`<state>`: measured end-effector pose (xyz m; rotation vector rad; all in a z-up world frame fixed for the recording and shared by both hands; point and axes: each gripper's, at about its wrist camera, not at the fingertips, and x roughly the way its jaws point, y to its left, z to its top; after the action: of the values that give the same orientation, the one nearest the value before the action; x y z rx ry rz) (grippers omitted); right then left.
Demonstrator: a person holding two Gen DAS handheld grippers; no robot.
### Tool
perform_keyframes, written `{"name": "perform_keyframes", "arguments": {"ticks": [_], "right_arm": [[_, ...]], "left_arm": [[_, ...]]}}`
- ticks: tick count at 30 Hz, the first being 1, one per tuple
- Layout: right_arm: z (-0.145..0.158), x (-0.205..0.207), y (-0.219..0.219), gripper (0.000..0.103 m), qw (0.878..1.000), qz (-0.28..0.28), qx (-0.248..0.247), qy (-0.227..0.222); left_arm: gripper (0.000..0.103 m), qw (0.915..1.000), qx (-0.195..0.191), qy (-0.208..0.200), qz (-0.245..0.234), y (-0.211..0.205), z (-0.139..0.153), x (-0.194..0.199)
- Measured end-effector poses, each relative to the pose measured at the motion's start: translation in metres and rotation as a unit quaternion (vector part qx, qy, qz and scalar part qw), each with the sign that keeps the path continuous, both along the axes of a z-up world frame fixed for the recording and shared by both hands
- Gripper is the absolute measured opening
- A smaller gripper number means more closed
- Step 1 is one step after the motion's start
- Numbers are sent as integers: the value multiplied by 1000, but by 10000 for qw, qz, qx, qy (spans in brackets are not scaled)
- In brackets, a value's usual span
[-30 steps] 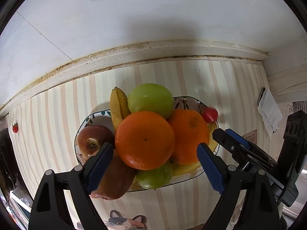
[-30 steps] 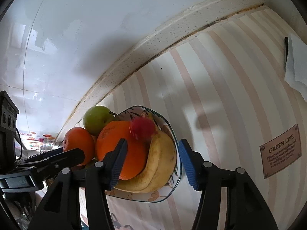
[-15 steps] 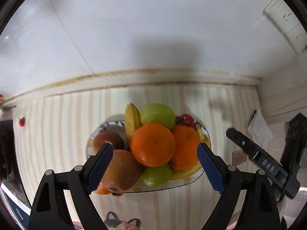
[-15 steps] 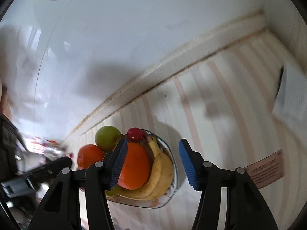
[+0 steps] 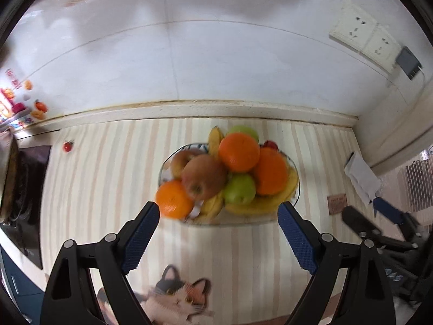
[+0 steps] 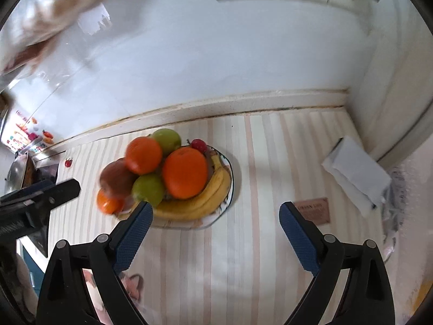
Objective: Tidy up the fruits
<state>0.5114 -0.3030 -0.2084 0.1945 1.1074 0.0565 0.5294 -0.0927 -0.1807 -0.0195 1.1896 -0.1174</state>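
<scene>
A patterned plate (image 5: 297, 189) on the striped mat holds a pile of fruit: oranges (image 5: 239, 151), a red apple (image 5: 204, 177), green apples (image 5: 239, 189), bananas (image 5: 259, 205) and a small red fruit (image 5: 270, 144) at the far edge. My left gripper (image 5: 217, 205) hovers above the plate's near side, open and holding nothing. From the right wrist, the plate (image 6: 230, 189) with its big orange (image 6: 185, 173) lies ahead to the left. My right gripper (image 6: 216, 208) hangs over bare mat beside it, its jaws opening with nothing between them.
A folded white cloth (image 6: 357, 173) and a brown label (image 6: 314, 210) lie right of the plate. Wall sockets (image 5: 360, 33) sit above the back ledge. A dark hob (image 5: 24, 189) is at the left, and a cat picture (image 5: 176, 298) at the mat's near edge.
Both grippers have risen and drawn back from the plate, which now looks smaller. The right jaws have spread wider. The small red fruit has settled at the plate's far edge.
</scene>
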Motion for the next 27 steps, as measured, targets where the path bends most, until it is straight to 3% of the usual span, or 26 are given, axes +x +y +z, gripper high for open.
{"name": "perform_keyframes", "arguments": {"ticks": [9, 17, 27], "right_arm": [[64, -101, 33, 100, 9983, -65, -214, -541], [126, -221, 76, 100, 9932, -259, -348, -1082], [179, -330, 96, 102, 9861, -333, -455, -1564]], "left_arm": [[89, 9979, -63, -624, -178, 31, 47, -94], [89, 9930, 0, -1116, -380, 61, 92, -190], [89, 9870, 75, -1573, -308, 81, 134, -290]]}}
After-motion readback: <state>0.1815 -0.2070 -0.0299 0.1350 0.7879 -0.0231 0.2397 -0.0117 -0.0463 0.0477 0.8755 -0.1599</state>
